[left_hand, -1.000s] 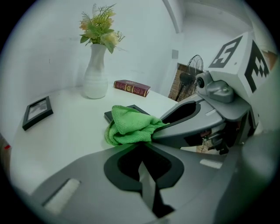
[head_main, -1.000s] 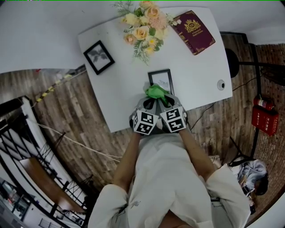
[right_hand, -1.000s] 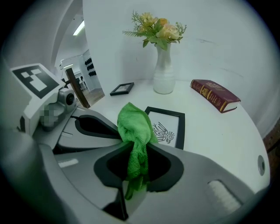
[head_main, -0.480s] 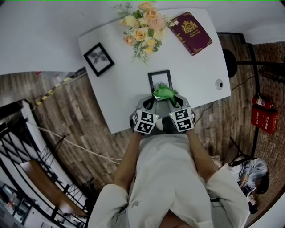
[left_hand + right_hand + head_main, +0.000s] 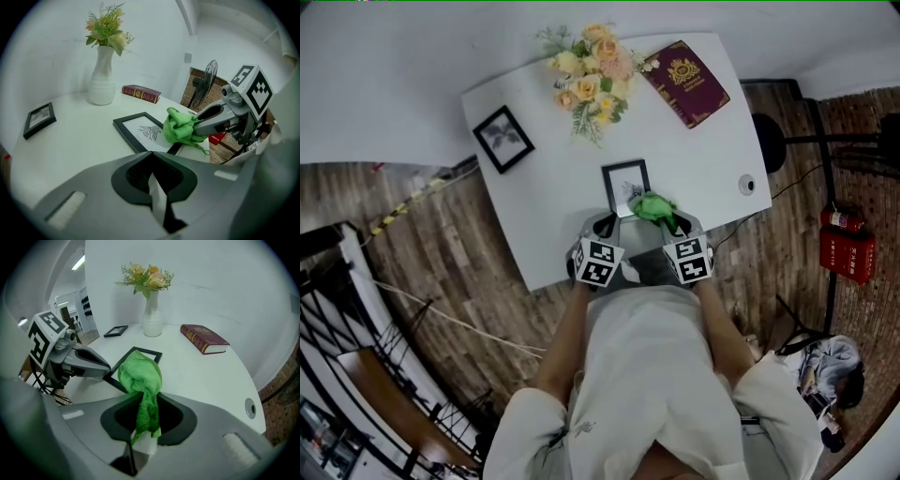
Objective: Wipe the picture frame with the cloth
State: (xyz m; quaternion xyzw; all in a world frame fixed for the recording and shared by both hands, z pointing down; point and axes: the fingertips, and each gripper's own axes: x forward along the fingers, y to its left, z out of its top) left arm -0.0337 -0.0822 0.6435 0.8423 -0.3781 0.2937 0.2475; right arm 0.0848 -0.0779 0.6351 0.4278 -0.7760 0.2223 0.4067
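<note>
Fingers of the right gripper [image 5: 145, 439] are clenched on a green cloth [image 5: 139, 375], which bunches up ahead of them and sits over the near right part of the frame [image 5: 625, 185]. That frame lies flat on the white counter [image 5: 544, 211], close to the middle of its near edge, with its print facing up. Left gripper [image 5: 157, 199] has its fingers closed together with nothing between them; it hangs just beside the frame's near left corner, and whether it touches the frame cannot be told. Both grippers are side by side at the near edge. A vase of flowers [image 5: 586, 75] stands by the far edge, a red book [image 5: 685, 70] lies at the far right corner, and a small dark frame [image 5: 503, 138] lies toward the far left corner.
</note>
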